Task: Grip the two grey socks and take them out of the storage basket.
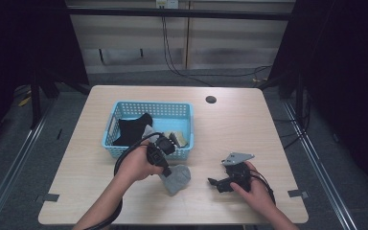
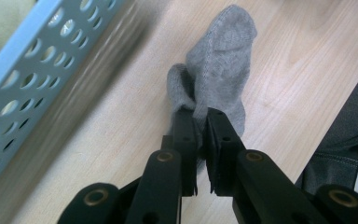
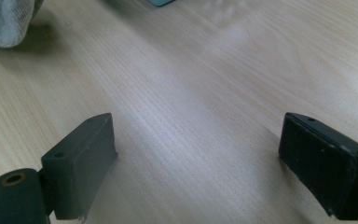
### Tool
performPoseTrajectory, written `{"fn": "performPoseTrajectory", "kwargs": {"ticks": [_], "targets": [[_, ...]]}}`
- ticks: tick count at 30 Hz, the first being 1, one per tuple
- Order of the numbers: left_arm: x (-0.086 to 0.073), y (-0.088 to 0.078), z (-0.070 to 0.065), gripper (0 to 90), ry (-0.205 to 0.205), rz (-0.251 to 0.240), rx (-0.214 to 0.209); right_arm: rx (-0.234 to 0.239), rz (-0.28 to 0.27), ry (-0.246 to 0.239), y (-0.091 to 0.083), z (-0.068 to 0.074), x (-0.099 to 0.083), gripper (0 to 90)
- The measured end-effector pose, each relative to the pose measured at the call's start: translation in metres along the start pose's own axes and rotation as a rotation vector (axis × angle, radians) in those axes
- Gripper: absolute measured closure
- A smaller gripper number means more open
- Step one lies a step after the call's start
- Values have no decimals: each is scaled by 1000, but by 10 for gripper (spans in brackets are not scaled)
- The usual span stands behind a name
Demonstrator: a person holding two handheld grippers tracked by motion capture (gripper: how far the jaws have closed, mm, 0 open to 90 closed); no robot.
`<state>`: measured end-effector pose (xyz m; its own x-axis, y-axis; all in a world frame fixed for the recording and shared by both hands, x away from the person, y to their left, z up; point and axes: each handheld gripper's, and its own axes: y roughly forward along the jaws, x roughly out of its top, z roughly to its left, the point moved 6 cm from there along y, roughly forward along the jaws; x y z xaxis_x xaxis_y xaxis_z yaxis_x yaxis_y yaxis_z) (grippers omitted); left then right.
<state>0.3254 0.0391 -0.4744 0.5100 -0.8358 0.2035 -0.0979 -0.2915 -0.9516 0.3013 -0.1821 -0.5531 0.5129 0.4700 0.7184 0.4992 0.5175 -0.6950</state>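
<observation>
A grey sock (image 1: 177,178) (image 2: 216,65) lies crumpled on the wooden table (image 1: 230,124), just in front of the blue basket (image 1: 117,149). My left gripper (image 1: 166,171) (image 2: 199,119) is shut on the sock's near edge, its jaws pinching the fabric between them. My right gripper (image 1: 215,183) (image 3: 198,140) rests low over the bare table to the right of the sock, jaws wide open with nothing between them. A corner of the grey sock (image 3: 4,21) shows at the top left of the right gripper view.
The blue perforated basket (image 2: 23,70) holds a black garment (image 1: 132,128), a grey piece and a tan item (image 1: 179,139). A round cable hole (image 1: 211,99) sits near the table's far edge. Bare tabletop lies to the right and far right.
</observation>
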Motion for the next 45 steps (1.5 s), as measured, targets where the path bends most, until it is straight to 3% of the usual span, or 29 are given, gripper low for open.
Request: {"fn": "performPoseTrajectory", "kwargs": {"ticks": [17,21,28,32,45], "targets": [[-4,13,2,813,-12,-6,2,0,0,0,0,0,0,104],[-4,12,2,760,-17,-21,5,0,0,0,0,0,0,104],[-5,0,3,672,-16,-48,11,0,-1,0,0,0,0,104],[-5,-9,4,617,-35,-66,17,0,0,0,0,0,0,104],[4,-40,22,382,-52,-137,82,-1,-3,0,0,0,0,104]]}}
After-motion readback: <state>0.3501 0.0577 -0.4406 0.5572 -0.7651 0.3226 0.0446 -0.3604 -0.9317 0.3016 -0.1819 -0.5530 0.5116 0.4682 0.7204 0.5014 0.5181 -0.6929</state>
